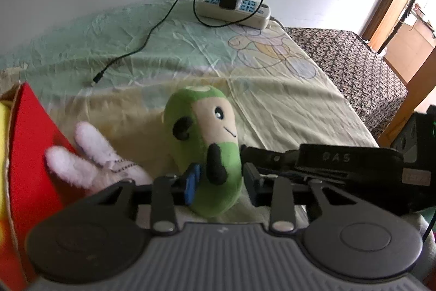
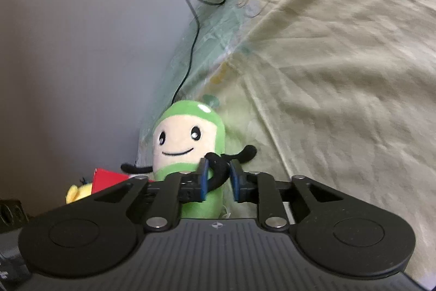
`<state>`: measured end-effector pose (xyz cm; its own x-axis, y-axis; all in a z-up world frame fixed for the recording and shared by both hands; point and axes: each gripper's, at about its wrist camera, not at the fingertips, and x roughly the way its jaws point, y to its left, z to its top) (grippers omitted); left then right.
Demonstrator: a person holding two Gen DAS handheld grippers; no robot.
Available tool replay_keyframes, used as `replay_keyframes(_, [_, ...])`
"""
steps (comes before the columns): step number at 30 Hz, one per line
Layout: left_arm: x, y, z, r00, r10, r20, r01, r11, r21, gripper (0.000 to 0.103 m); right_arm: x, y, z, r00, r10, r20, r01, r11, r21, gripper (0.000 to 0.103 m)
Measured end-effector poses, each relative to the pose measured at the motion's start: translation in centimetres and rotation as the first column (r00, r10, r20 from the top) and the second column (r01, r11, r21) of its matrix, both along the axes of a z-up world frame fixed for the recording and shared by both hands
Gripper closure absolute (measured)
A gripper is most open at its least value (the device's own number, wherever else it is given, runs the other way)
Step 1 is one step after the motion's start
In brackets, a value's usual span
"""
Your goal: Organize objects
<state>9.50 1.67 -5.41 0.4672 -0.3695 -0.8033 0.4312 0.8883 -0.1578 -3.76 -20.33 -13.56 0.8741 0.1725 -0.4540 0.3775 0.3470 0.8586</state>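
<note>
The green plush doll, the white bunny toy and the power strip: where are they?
green plush doll (image 2: 188, 138): right wrist view, on its face.
white bunny toy (image 1: 90, 138): left wrist view, on one ear.
power strip (image 1: 254, 15): left wrist view, on its casing.
</note>
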Motion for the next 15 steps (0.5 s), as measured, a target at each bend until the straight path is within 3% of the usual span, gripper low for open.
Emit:
replay_keyframes(2, [0.12,0.17,-0.03,1.0,0.006,-0.005,-0.006,1.0,-0.005,0.067,-0.11,0.09,0.02,1.0,0.008,0.015,-0.008,1.0,0.008,0.053])
replay_keyframes(9, [0.31,0.29,-0.23,1.0,0.019,-0.012,-0.019,1.0,0.006,0.067,0.58,0.75,-0.26,0.999,0.03,0.01,-0.03,1.0,0.005,0.055])
replay_keyframes(11, [0.42,0.46,-0.34,1.0,0.022,-0.019,-0.022,1.0,0.001,0.069,0.69,0.79,-0.09,0.998,0.045,0.035,-0.046,0.999,0.008,0.079])
replay_keyframes(15, [0.32,0.41,-0.2,1.0,0.021,-0.019,-0.021,1.0,-0.005,0.069,0.48,0.98,0.69,0.997,0.063,0.046,-0.063,0.998,-0.016,0.086])
